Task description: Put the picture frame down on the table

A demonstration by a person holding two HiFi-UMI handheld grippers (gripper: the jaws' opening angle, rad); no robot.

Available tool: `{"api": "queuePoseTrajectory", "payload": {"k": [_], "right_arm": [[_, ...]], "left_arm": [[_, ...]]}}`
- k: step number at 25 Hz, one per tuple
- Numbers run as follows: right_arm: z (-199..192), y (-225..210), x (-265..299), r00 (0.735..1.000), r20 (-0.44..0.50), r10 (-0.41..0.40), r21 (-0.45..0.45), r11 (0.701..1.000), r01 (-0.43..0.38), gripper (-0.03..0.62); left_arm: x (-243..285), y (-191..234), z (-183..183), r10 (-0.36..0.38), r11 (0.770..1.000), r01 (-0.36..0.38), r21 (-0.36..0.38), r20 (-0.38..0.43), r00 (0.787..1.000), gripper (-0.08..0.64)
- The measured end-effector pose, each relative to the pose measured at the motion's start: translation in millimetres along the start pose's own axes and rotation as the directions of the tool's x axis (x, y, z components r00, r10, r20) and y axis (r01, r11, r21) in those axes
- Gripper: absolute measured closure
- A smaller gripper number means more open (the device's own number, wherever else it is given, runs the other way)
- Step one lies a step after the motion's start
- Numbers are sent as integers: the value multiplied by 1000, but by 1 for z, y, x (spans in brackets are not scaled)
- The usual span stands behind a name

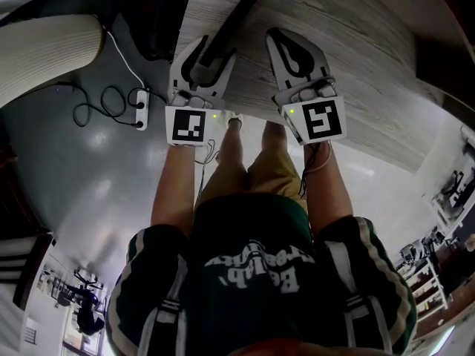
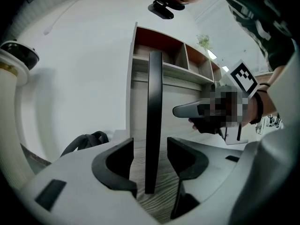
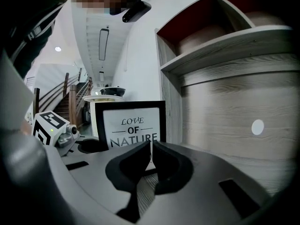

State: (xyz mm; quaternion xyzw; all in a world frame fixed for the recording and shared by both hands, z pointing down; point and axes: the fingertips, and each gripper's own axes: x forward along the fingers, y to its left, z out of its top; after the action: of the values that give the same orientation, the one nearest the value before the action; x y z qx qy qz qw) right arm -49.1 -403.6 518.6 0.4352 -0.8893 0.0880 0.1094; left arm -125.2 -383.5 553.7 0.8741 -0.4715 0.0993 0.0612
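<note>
Picture frame [image 2: 153, 121] stands upright on the wooden table [image 1: 356, 65], edge-on between the left gripper [image 1: 210, 52] jaws, which are spread and clear of both faces. Right gripper [image 3: 151, 156] has its jaws pressed together, empty, beside the frame. The frame looks stiff and light, likely glazed and tippy, so grip the black border, not the face.

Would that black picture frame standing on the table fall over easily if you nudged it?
Probably yes: the picture frame stands upright on its thin bottom edge on the table, so a sideways nudge could tip it. It looks flat and stiff, likely light. Its smooth black rim may be slippery.
</note>
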Motion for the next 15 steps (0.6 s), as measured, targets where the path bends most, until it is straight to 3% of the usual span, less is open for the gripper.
{"api": "queuePoseTrajectory", "payload": {"k": [3, 15], "right_arm": [[9, -1, -4, 999, 47, -24, 5, 1000, 24, 551], [13, 22, -44, 996, -14, -85, -7, 996, 84, 551]], "left_arm": [[-4, -1, 2, -15, 1000, 15, 4, 4, 1000, 319], [-45, -14, 17, -58, 998, 58, -4, 17, 998, 308]]}}
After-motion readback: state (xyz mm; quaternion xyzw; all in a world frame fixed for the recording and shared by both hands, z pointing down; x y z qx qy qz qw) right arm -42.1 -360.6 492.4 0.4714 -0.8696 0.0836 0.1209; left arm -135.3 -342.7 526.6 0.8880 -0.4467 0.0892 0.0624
